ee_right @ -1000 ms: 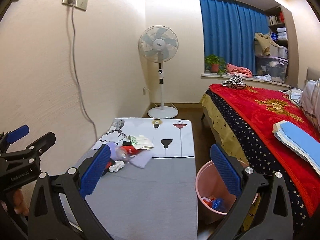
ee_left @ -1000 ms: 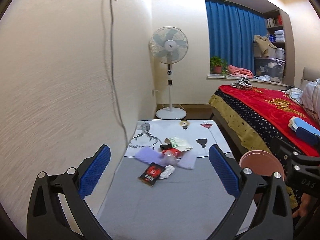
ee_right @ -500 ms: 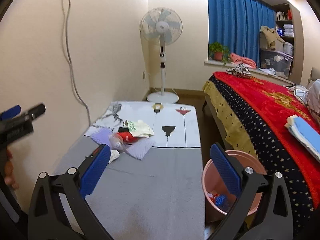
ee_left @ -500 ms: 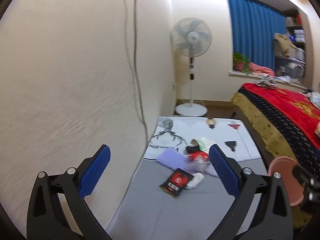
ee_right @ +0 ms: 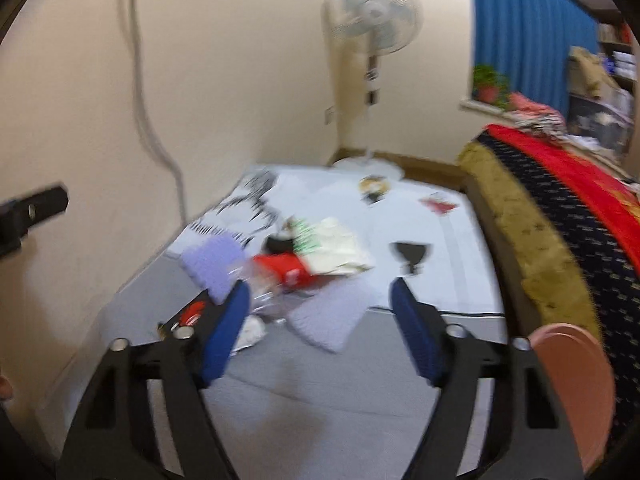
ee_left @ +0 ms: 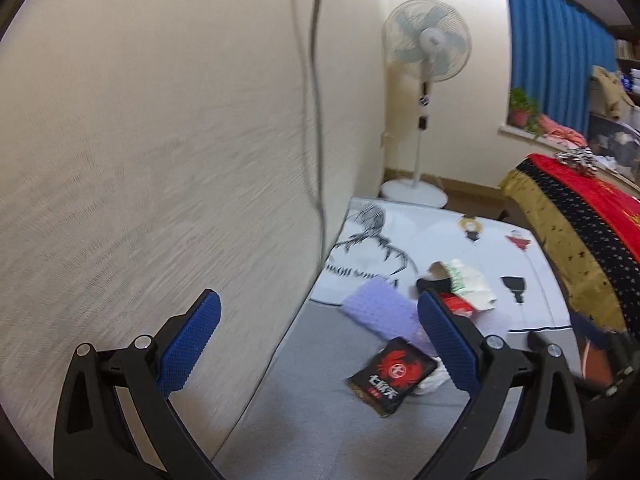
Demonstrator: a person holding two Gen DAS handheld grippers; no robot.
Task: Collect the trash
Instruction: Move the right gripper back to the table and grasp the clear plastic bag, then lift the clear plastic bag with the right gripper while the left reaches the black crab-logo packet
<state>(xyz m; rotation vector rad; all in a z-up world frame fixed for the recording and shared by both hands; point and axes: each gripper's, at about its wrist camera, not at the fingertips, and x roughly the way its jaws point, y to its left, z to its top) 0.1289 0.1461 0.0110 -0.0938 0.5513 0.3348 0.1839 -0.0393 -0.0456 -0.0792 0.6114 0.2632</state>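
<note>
Left wrist view: the left gripper [ee_left: 318,336] has its jaws spread wide, nothing between them, beside the cream wall [ee_left: 160,140]. On the grey bench [ee_left: 320,420] lies the trash: a black packet with a red emblem [ee_left: 392,376], a lilac cloth [ee_left: 380,312] behind it, and a crumpled white-green wrapper [ee_left: 468,284]. Right wrist view, blurred: the right gripper [ee_right: 320,328], jaws also wide and empty, faces the same heap, with a red packet [ee_right: 284,270] at its centre. A pink bin [ee_right: 576,392] stands at lower right, beside the bed [ee_right: 560,220].
</note>
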